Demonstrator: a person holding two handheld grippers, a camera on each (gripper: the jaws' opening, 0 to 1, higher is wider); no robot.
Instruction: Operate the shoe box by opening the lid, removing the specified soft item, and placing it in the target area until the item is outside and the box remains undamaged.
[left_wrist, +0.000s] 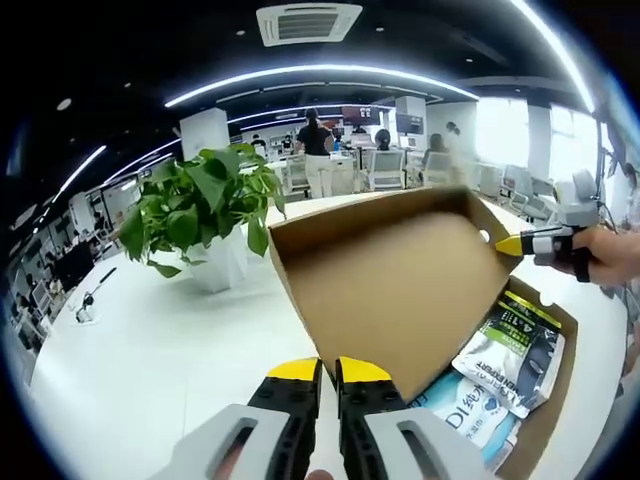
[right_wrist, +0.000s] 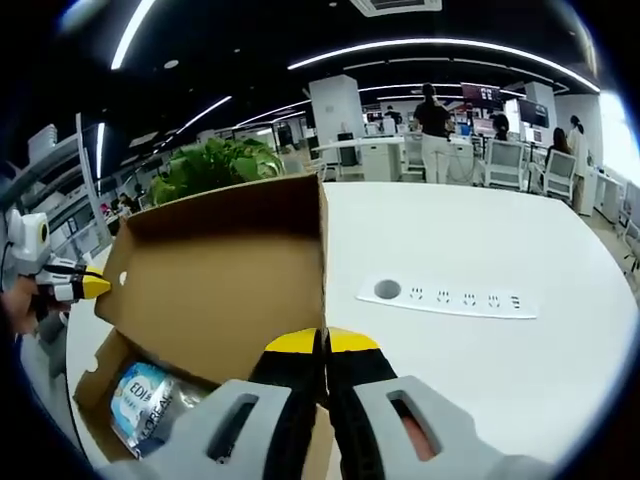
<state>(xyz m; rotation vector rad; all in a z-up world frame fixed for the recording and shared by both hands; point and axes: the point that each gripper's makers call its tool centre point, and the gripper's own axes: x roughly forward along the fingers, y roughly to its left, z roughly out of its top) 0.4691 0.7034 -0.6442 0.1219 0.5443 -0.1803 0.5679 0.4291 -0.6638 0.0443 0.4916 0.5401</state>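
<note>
the left tongs (left_wrist: 328, 372) were clenched on the near edge of the raised lid (left_wrist: 400, 290); the right tongs (right_wrist: 322, 343) pinched its opposite edge. the box (right_wrist: 95, 375) sat open under the lid, soft packets (left_wrist: 505, 345) lying inside, just right of the left tongs. beyond the lid stood a potted plant (left_wrist: 200, 205); a power strip (right_wrist: 450, 297) lay on the white table (right_wrist: 480, 370), ahead of the right tongs.
</note>
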